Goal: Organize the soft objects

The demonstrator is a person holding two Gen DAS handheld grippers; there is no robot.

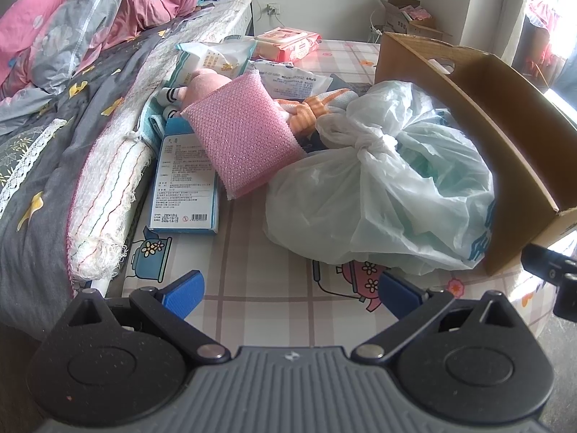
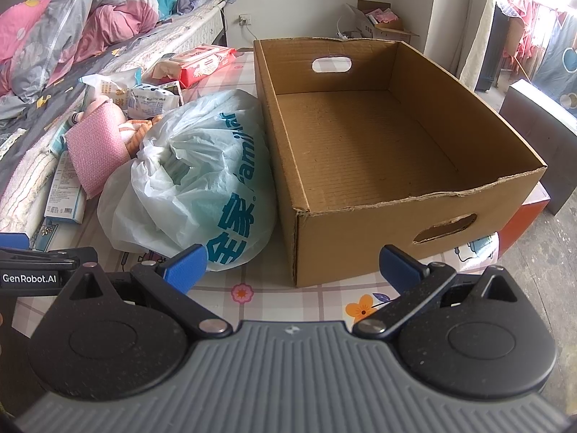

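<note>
Both grippers hover above the near edge of the table (image 2: 306,299), jaws spread wide and holding nothing: the left gripper (image 1: 290,294) faces the clutter, the right gripper (image 2: 292,269) faces the cardboard box (image 2: 360,144). The box stands empty toward the table's right edge. The soft items lie in a heap along the left side, against the bed: a knotted plastic bag (image 1: 378,187) touching the box's left wall, a pink sponge (image 1: 241,137) leaning on a blue carton (image 1: 184,187), a plush toy (image 1: 205,83) behind it, an orange striped cloth (image 1: 310,108), and wipe packs (image 1: 288,43) toward the far edge. No item has yet been boxed. Risks, as judged: the bag is slack and slippery, so a pinch on loose film could tear or slip; lifting the sponge may shift the carton; the box's torn near wall may buckle if struck.
</note>
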